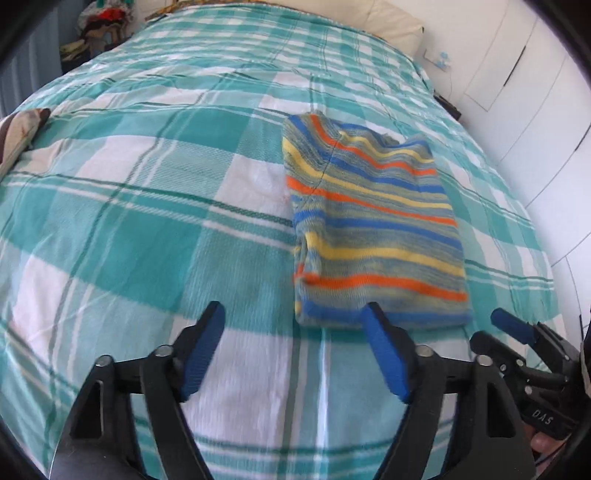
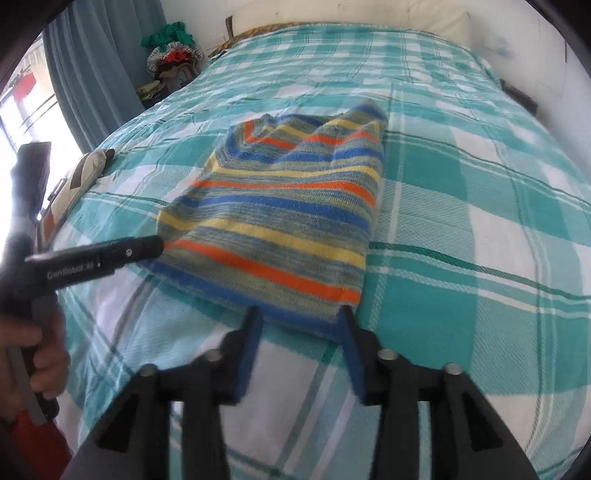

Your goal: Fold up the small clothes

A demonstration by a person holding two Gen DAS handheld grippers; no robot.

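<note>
Black left gripper (image 1: 295, 314), right gripper (image 2: 301, 314), blue-padded jaws, silver screws

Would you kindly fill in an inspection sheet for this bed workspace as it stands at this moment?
Surface: bed cover in teal and white plaid, lightly creased.
Job's things: striped garment, folded into a compact rectangle, lying flat on the cover.
Clutter: brown patterned item at the bed's left edge; its kind cannot be told.
Grippers: left gripper open, nothing between its fingers, right fingertip over the garment's near edge. Right gripper open, its fingertips at the garment's near hem, not pinching it.
Cables: nothing seen.
Surroundings: pillow at the head; pile of clothes beside the bed; blue curtain; white cabinet doors on the right.
</note>
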